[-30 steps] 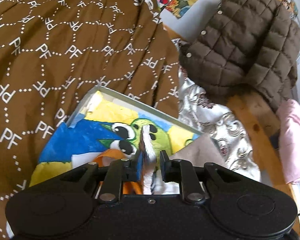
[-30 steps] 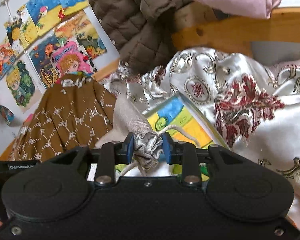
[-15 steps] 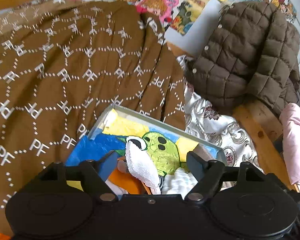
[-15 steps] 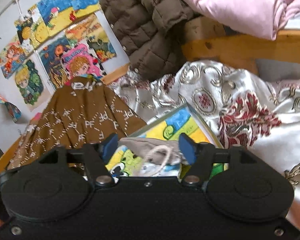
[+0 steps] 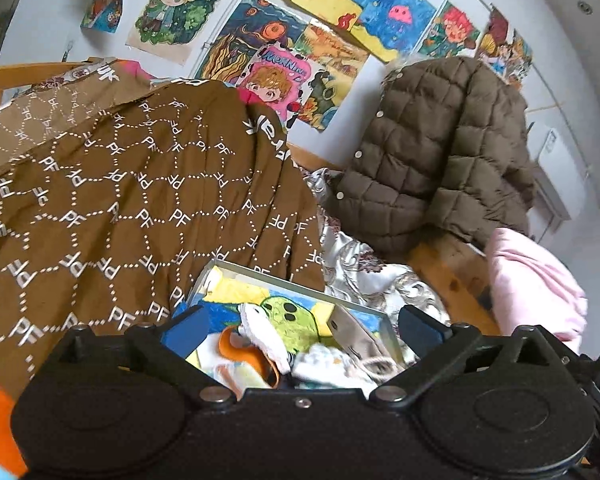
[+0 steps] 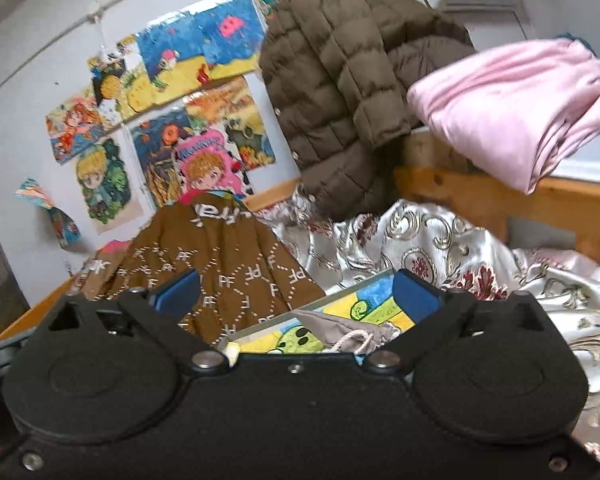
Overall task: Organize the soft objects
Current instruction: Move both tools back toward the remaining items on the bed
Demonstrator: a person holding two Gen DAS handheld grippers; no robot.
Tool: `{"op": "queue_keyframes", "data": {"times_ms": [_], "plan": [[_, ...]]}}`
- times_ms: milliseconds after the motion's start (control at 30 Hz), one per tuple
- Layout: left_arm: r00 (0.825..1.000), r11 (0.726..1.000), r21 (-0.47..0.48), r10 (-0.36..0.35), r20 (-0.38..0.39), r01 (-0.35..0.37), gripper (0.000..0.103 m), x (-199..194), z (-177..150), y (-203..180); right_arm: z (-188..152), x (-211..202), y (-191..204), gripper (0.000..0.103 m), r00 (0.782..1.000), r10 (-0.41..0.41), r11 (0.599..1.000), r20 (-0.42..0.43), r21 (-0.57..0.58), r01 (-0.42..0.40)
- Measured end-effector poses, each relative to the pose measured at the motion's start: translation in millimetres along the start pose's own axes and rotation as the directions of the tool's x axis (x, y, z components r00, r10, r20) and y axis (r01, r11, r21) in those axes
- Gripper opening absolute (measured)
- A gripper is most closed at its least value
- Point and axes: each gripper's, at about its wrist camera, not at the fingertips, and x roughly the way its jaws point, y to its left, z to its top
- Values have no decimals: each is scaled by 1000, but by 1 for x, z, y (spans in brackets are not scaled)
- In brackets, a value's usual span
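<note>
Left wrist: left gripper (image 5: 300, 322) spread wide, nothing between the pads, hovering over the tray (image 5: 392, 330) that holds a white sock (image 5: 262, 334), orange cloth (image 5: 240, 350) and grey drawstring pouch (image 5: 356, 338). Right wrist: right gripper (image 6: 296, 294) also spread and empty; pouch (image 6: 340, 330) lies in the tray (image 6: 340, 292), brown PF cloth (image 6: 220, 272) just beside it.

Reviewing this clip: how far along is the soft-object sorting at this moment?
Done: the grey drawstring pouch, a white cloth and an orange piece already lie in the painted tray. In hand: nothing; the left gripper and right gripper are both open and empty above the tray. Left: the brown PF-print garment, quilted jacket and pink cloth lie outside it.
</note>
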Motion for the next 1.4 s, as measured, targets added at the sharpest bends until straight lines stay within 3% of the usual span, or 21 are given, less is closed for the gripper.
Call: {"op": "queue_keyframes", "data": {"times_ms": [333,600,767,967,1100,1200,1300,1400], "plan": [[999,999,41,-36,-14,37,102,-88,-24,22,-3,-95,21,103,999,-5,999,38,-46,7],[995,996,89,26,-99,-17,102,-135,-53,59,-28,-142,31,103,999,-38,994,27,-105,40],[972,991,125,72,-223,-45,102,-153,-65,78,-48,-167,33,103,998,-56,989,10,-140,56],[948,986,154,110,-299,-66,102,-173,-84,97,-76,-193,39,103,995,-88,976,-46,-203,77],[926,970,201,201,-321,-141,102,-183,-97,102,-94,-203,48,103,987,-110,967,-118,-242,79],[919,952,264,238,-314,-157,102,-188,-100,99,-111,-209,50,103,967,-151,963,-207,-251,97],[911,916,357,294,-289,-183,102,-188,-104,93,-127,-213,55,103,941,-192,955,-277,-275,114],[888,882,418,358,-288,-219,102,-183,-107,92,-136,-218,60,103,924,-208,948,-322,-298,110]]}}
